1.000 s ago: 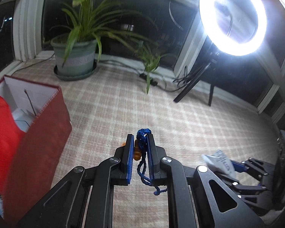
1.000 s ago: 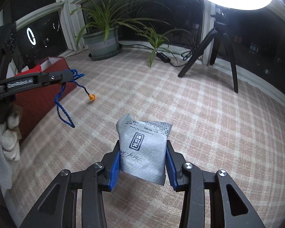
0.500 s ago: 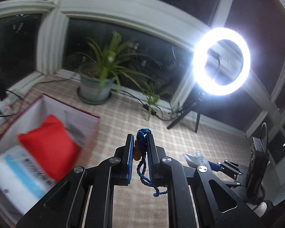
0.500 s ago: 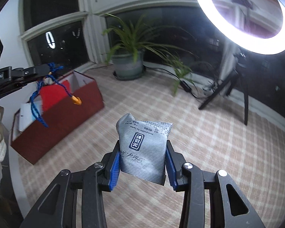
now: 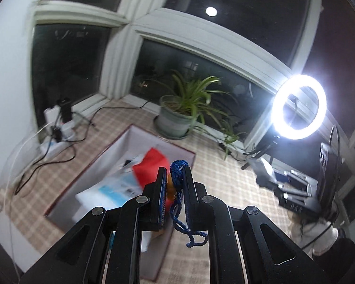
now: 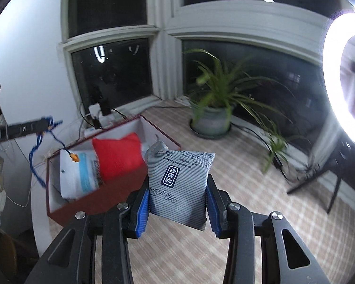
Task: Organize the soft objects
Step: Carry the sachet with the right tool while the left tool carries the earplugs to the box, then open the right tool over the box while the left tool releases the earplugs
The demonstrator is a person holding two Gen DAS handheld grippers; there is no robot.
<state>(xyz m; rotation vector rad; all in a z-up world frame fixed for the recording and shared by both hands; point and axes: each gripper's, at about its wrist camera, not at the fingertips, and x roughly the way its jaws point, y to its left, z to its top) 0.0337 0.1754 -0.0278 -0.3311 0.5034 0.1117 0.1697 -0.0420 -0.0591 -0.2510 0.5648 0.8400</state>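
Nearest to you, your right gripper (image 6: 177, 203) is clamped on a grey striped packet (image 6: 178, 187), one blue-padded finger pressing each side. The packet stands upright between them, puffy and pillow-like, with a dark label of white characters in its middle and a crimped top edge. Held by its flanks like this, it would probably drop cleanly once the fingers part.

Your left gripper (image 5: 174, 189) has its fingers pressed together on a blue braided cord (image 5: 177, 168). A knotted loop pokes up above the fingertips and a loose tail hangs below. An orange bead (image 6: 74, 158) dangles on a strand of the cord, seen from the right-hand camera. The pinch near the knot likely keeps the thin cord from slipping out.

Just beyond both grippers sits an open red box (image 6: 106, 201) on a checked floor mat (image 6: 248, 189). Inside lie a red cushion (image 6: 118, 158) and a white and pale blue packet (image 6: 80, 177), resting against each other. The box seems to be the collecting place, and both of your loads are held in the air near it, not yet released. Motion blur softens the box contents.

Farther off, a potted plant (image 5: 184, 108) stands by the dark windows, cables (image 5: 59, 146) trail along the wall, and a bright ring light (image 5: 299, 106) glares at the right.
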